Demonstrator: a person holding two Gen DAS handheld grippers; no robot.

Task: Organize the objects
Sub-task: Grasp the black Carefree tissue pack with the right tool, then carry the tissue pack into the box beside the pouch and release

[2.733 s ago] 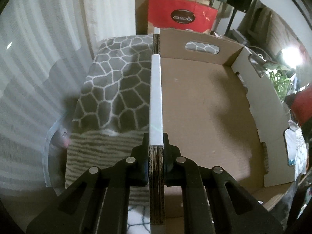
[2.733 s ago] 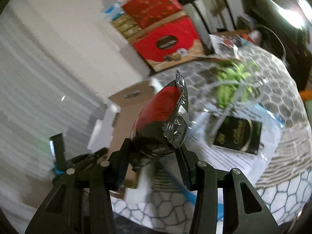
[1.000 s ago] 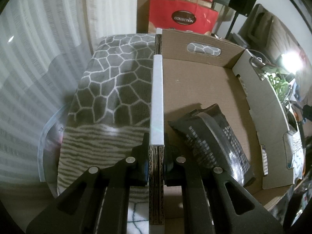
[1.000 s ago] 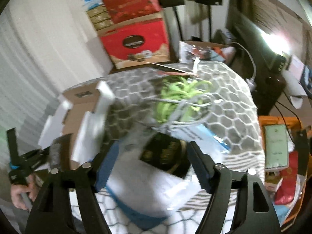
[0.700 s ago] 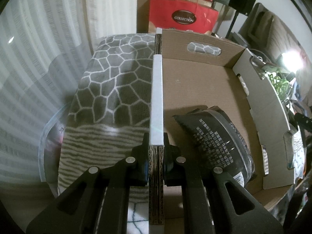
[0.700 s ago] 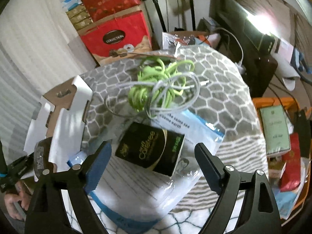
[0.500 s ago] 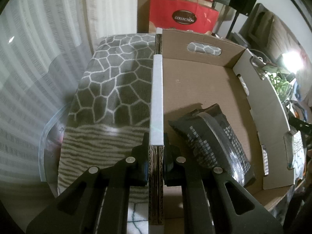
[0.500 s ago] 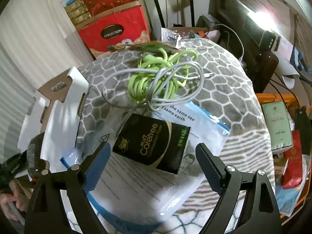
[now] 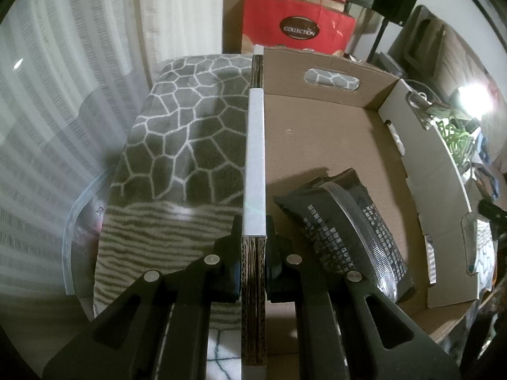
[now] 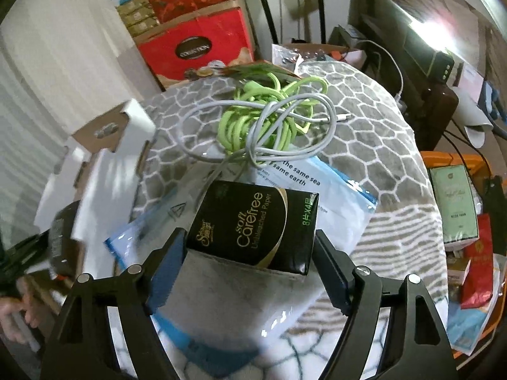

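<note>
My left gripper [image 9: 253, 243] is shut on the left wall of an open cardboard box [image 9: 320, 145]. A dark snack bag [image 9: 351, 224] lies inside the box at its near right. In the right wrist view my right gripper [image 10: 250, 253] is open, its fingers on either side of a black tissue pack [image 10: 256, 224] marked "soft carefree", not touching it that I can tell. The pack lies on a clear plastic bag [image 10: 304, 183]. A tangle of green and white cables [image 10: 269, 117] lies beyond it. The box [image 10: 95, 145] shows at the left.
The table wears a grey honeycomb-patterned cloth [image 9: 187, 133]. Red gift boxes [image 10: 196, 44] stand behind the table. Boxes and packets [image 10: 456, 202] lie off the table's right edge. A bright lamp [image 9: 472, 101] glares at the right.
The snack bag left my right gripper and now lies in the box. My right gripper swung to the table and came down around the tissue pack. The left gripper kept its hold.
</note>
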